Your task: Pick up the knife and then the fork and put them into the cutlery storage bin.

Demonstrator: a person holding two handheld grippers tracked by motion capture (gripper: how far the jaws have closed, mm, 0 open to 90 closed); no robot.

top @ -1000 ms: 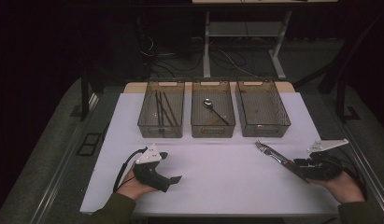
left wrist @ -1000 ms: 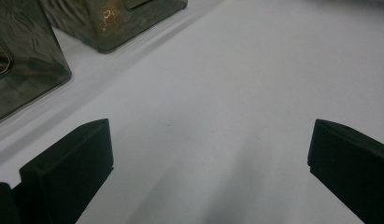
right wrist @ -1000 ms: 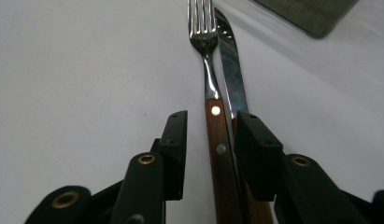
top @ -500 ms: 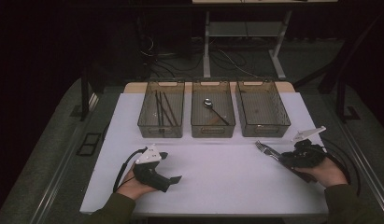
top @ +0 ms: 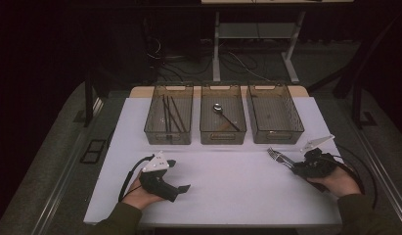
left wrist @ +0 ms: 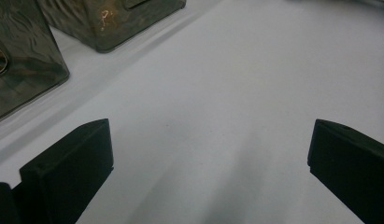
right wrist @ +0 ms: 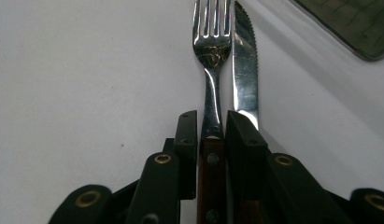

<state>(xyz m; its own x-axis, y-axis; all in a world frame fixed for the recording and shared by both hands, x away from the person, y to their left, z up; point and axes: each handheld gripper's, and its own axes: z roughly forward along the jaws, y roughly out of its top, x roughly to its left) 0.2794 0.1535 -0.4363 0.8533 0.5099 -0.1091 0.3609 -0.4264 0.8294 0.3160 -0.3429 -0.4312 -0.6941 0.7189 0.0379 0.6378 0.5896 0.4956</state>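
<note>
Right gripper view gives the best look: right gripper (right wrist: 212, 123) has just been closing, and its jaws are now narrow around the wooden handle of the fork (right wrist: 212, 51), with the knife (right wrist: 245, 79) lying right alongside, outside the far jaw. Both sit on the white table (top: 228, 196) near the right bin (top: 274, 115). I'd make sure the squeeze is square on the handle before lifting, so the knife doesn't get dragged along. Left gripper (top: 176, 176) rests wide open and empty.
</note>
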